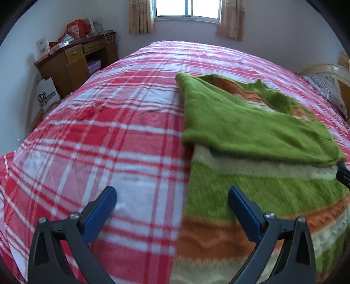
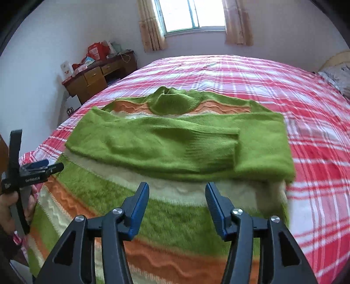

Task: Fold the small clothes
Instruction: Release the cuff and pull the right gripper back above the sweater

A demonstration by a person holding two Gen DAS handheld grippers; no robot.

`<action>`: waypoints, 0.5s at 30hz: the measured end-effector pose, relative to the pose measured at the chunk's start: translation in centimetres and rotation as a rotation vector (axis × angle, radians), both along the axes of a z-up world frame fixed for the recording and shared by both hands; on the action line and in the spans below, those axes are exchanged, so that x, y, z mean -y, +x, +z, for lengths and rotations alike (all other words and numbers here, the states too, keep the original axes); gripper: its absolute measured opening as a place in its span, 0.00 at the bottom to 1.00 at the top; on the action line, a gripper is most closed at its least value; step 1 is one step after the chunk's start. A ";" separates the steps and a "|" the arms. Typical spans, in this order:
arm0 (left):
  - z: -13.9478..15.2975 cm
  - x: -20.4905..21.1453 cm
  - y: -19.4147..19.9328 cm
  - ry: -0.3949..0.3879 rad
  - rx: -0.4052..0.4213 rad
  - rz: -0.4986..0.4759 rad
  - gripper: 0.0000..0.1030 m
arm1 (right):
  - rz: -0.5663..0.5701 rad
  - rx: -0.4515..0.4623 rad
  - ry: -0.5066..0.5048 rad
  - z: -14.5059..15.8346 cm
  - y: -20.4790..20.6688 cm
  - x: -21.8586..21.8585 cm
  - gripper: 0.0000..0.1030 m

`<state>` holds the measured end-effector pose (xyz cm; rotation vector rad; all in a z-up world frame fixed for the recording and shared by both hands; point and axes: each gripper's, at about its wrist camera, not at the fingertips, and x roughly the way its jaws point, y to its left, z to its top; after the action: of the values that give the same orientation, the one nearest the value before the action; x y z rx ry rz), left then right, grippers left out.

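A green sweater [image 2: 175, 139] with orange and cream stripes lies flat on the red plaid bedspread [image 2: 306, 109]. Both green sleeves are folded across its chest. It also shows in the left wrist view [image 1: 251, 131], on the right half. My left gripper [image 1: 172, 196] is open and empty, above the sweater's left edge near the hem. My right gripper [image 2: 177, 192] is open and empty, above the sweater's lower body. The left gripper also shows at the left edge of the right wrist view [image 2: 41, 168], held in a hand.
A wooden desk [image 1: 74, 59] piled with boxes and bags stands by the far left wall. A window with curtains [image 2: 194, 15] is at the back. A pillow [image 1: 328, 91] lies at the bed's right end. A white bag [image 1: 47, 94] leans by the desk.
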<state>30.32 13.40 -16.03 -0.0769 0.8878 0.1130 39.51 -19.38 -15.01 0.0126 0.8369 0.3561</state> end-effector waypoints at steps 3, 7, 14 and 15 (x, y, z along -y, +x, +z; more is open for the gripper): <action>-0.1 0.3 -1.3 -0.010 -0.002 -0.008 1.00 | -0.028 -0.055 -0.011 -0.6 -1.0 0.9 0.53; -0.2 0.9 -3.0 -0.008 0.005 -0.027 1.00 | -0.025 -0.055 -0.037 -0.9 -2.4 1.3 0.53; -0.2 0.9 -5.3 -0.019 -0.002 -0.012 1.00 | -0.013 -0.032 -0.102 -1.1 -4.5 0.8 0.59; -0.3 1.0 -5.6 -0.012 0.001 -0.013 1.00 | -0.014 -0.026 -0.111 -1.1 -4.8 0.7 0.61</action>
<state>24.68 12.37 -16.30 -0.0820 0.8882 0.0958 34.67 -20.08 -16.08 -0.0799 0.8808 0.2968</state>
